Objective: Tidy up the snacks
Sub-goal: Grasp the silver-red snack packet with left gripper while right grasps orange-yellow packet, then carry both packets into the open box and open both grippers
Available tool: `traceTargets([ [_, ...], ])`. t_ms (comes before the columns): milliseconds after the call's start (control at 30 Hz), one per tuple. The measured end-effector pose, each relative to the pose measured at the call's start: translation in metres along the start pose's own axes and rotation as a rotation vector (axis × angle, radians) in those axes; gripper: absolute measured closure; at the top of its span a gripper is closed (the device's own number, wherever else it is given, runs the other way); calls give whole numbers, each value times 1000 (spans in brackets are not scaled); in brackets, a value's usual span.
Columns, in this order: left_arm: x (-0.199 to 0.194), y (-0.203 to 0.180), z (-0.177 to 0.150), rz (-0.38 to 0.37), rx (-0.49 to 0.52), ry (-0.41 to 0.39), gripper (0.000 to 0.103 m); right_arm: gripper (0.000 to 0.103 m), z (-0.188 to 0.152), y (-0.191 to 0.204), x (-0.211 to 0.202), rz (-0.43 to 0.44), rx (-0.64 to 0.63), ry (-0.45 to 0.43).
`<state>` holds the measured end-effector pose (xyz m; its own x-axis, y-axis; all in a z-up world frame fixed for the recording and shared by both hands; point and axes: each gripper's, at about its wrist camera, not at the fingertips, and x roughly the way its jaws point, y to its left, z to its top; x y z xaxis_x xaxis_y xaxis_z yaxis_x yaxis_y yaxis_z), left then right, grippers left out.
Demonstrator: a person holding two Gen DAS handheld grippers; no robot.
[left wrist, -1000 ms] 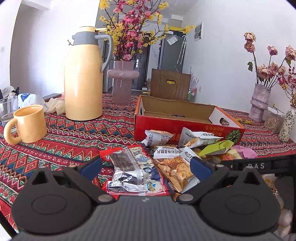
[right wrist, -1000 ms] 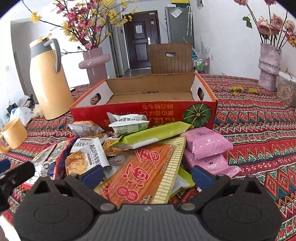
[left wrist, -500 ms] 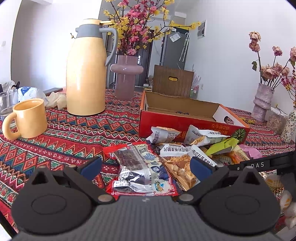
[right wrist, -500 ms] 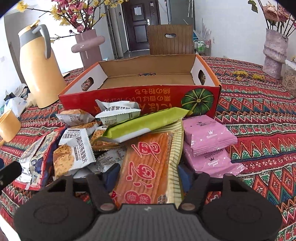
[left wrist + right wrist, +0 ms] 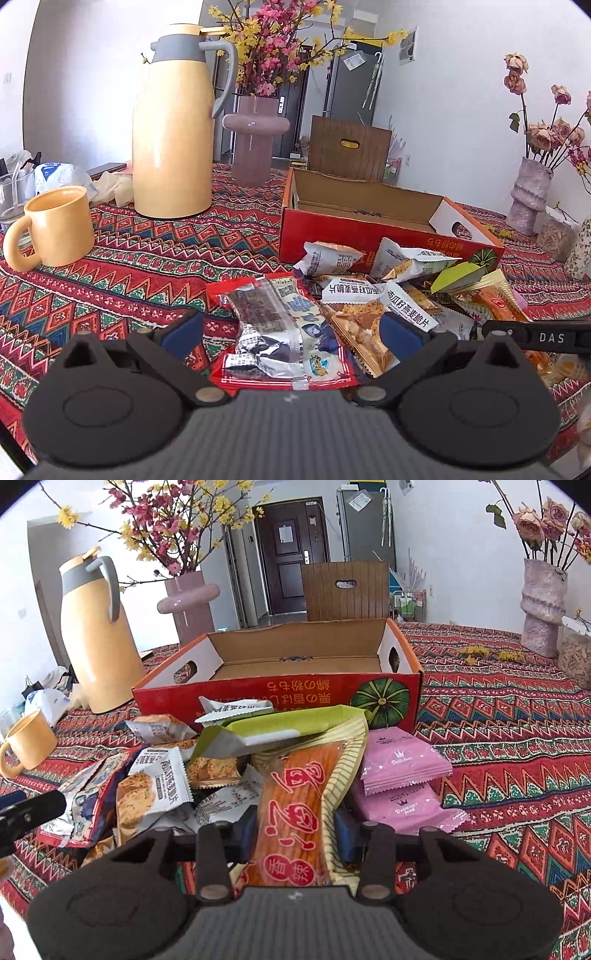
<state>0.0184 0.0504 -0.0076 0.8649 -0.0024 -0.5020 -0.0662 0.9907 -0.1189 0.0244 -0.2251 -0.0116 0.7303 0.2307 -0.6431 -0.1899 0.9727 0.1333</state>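
A heap of snack packs lies on the patterned tablecloth in front of an open red cardboard box (image 5: 258, 694). My right gripper (image 5: 293, 827) is closing its jaws on a long orange snack pack (image 5: 295, 797). The pack sits between the blue pads, which press its sides, and its striped edge buckles upward. A green pack (image 5: 280, 727) rests on the orange pack's far end. My left gripper (image 5: 291, 328) stands open, with a red-edged silver pack (image 5: 273, 325) lying between its fingers, untouched. The box (image 5: 291, 240) holds no snacks that I can see.
A yellow thermos (image 5: 173, 125) and a yellow mug (image 5: 59, 225) stand at the left. A mauve vase (image 5: 255, 147) with flowers is behind them. Two pink packs (image 5: 402, 775) lie right of the orange one. More vases (image 5: 543, 602) stand far right. A wooden chair (image 5: 345, 590) is behind the box.
The right gripper's jaws have come in from wide open onto the orange pack, whose far end has tilted up. The left gripper stays open and has shifted only a little.
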Motion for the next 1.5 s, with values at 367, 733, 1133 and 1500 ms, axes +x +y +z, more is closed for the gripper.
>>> traceTargets([
  [367, 18, -1, 18, 36, -16, 81, 0, 62, -5, -24, -31, 38, 62, -135],
  [733, 43, -4, 30, 122, -38, 173, 0, 62, -2, -48, -43, 56, 98, -206],
  [1133, 77, -6, 27, 158, -81, 309, 19, 62, -2, -60, -33, 71, 126, -205],
  [1500, 74, 1, 28, 121, -98, 315, 40, 62, 0, -60, -28, 84, 138, -203],
])
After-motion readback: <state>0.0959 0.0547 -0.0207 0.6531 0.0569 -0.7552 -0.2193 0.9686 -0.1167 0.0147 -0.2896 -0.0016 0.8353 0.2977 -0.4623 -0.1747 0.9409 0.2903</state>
